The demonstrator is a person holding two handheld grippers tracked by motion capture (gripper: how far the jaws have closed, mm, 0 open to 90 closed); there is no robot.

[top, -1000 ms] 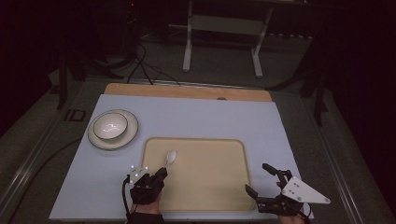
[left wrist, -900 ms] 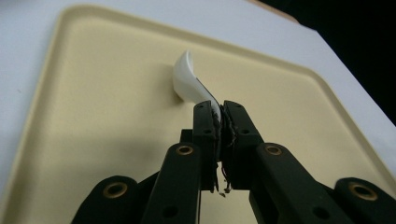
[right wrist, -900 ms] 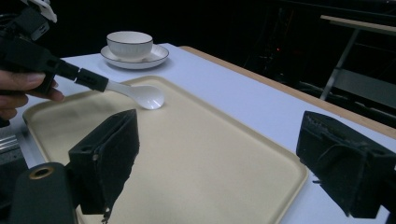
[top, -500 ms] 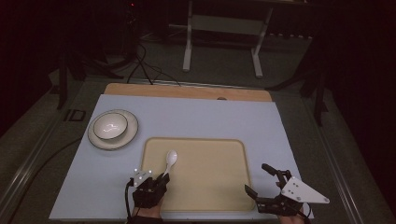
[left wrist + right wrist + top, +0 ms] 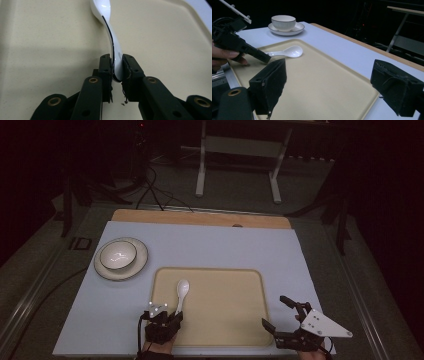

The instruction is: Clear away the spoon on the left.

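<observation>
Your left gripper (image 5: 176, 313) sits at the near left edge of the beige tray (image 5: 235, 320). Its jaws have just been opening a little, yet in the left gripper view the white spoon (image 5: 110, 32) has its handle end between the two pads (image 5: 106, 68), which touch it on both sides: a narrow pinch on the handle. The spoon lies on the tray floor, bowl pointing away from you, handle toward your left hand (image 5: 222, 58); in the high view the spoon (image 5: 181, 292) is in the tray's left half, near its left rim. From the right gripper view the spoon (image 5: 287, 52) rests flat, with your left gripper (image 5: 265, 58) at its handle tip.

Left and beyond the tray, a white bowl (image 5: 116, 255) stands on a saucer (image 5: 137, 267) on the pale blue tabletop (image 5: 210, 245), well apart from the spoon.

Your right gripper (image 5: 277, 312) hovers at the tray's near right corner, jaws spread wide, nothing between them.
</observation>
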